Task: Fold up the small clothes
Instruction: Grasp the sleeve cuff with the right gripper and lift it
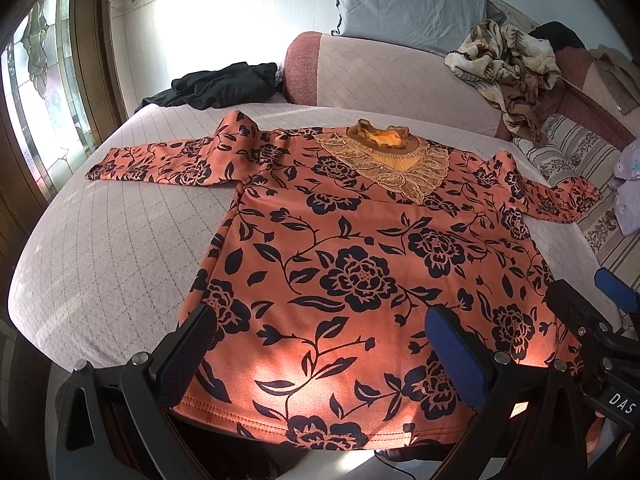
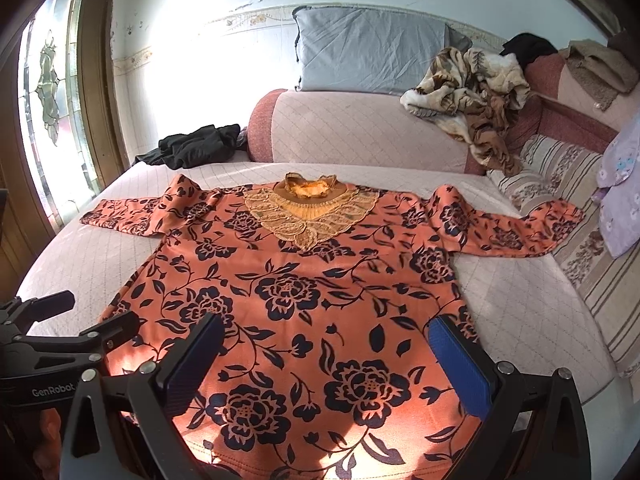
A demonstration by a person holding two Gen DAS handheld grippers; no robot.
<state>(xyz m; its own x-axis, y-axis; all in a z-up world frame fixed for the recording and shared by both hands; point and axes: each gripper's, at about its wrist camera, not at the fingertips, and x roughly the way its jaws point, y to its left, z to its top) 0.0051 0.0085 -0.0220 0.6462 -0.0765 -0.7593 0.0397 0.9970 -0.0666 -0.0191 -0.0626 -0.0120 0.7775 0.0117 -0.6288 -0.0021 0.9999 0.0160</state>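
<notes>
On the bed [image 1: 100,240] a soft, light blouse [image 1: 360,272] lies flat; both tongs, left [image 1: 320,360] and right [image 2: 326,364], hover spread near its hem, the likely pinch point.

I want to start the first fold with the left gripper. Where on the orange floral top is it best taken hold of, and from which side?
Probably the cuff of its left-hand sleeve. The orange floral top lies flat, front up, sleeves spread wide, so that thin free end on the bedcover can be pinched from the outer left side, low and along the cover. The left gripper is open near the hem.
</notes>
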